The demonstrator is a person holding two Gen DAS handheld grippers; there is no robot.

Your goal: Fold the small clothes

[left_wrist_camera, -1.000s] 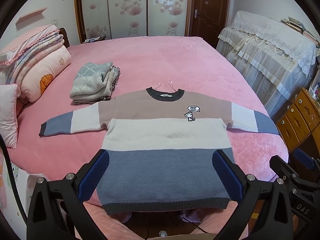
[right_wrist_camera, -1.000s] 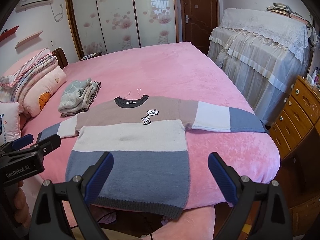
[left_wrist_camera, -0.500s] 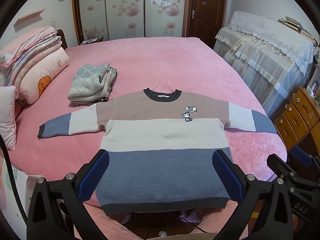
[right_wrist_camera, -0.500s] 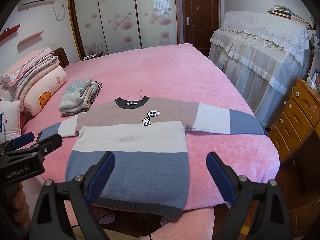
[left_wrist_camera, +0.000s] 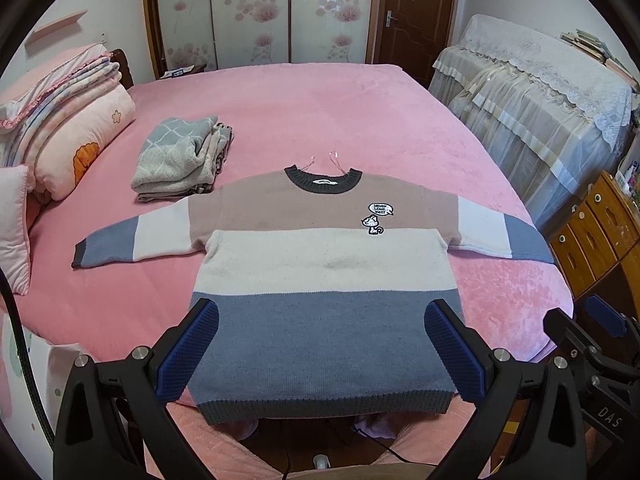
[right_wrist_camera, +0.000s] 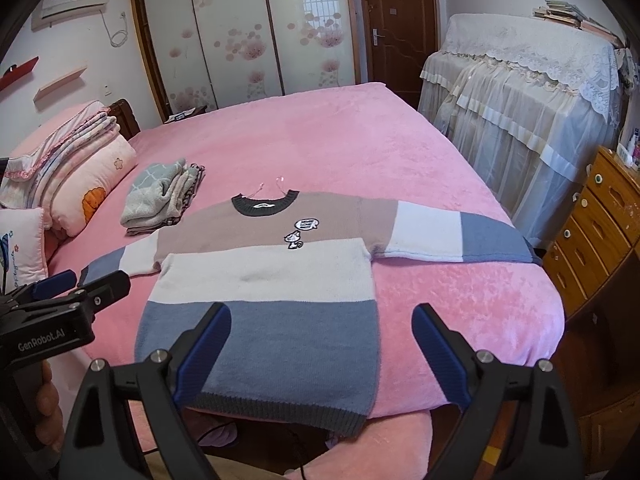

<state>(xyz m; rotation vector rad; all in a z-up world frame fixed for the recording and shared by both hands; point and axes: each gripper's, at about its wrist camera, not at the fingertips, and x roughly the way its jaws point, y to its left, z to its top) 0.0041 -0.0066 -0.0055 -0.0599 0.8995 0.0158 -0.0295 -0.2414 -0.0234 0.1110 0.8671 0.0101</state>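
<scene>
A striped sweater [left_wrist_camera: 324,280] lay flat, front up, sleeves spread, at the near edge of the pink bed [left_wrist_camera: 320,120]. Both the left gripper [left_wrist_camera: 322,344] and the right gripper [right_wrist_camera: 322,344] hovered above its hem, fingers spread wide, holding nothing. Folded clothes [left_wrist_camera: 180,160] sat near the pillows.

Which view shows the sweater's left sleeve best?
The left wrist view: the sweater's left sleeve lies fully visible, down to its dark cuff. In the right wrist view the left gripper hides the cuff end of that sleeve.
</scene>
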